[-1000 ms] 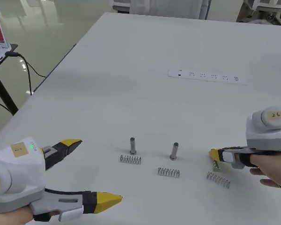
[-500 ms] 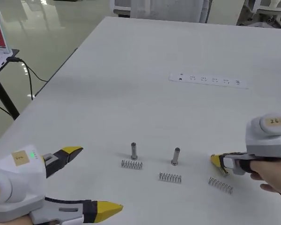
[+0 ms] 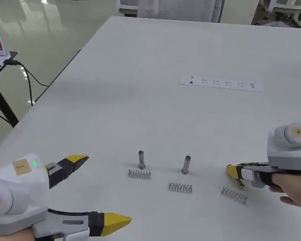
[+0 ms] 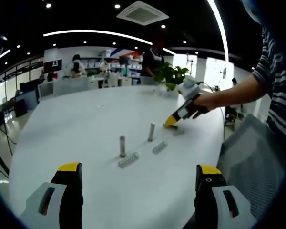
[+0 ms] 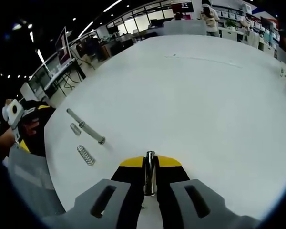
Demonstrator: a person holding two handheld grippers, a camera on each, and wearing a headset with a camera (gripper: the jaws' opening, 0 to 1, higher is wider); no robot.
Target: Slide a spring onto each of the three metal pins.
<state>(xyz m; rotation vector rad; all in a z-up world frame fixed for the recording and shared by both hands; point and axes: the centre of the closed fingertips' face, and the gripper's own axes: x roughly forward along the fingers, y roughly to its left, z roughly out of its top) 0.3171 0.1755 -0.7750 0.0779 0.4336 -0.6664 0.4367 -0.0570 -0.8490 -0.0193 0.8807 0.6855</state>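
Presently the right gripper (image 3: pixel 233 171) clamps a metal pin (image 5: pixel 150 174) on the far side of the rightmost spring (image 3: pixel 234 195); the left gripper (image 3: pixel 103 189) gapes wide, empty. The pin may pivot in that narrow grip and jam the spring.

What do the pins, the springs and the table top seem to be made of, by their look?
Pins: probably steel, with a dull grey finish and a bright streak along the shaft.
Springs: thin grey metal wire wound in open coils, with small glints.
Table top: smooth matt white with soft reflections, perhaps laminate; the look leaves it open.
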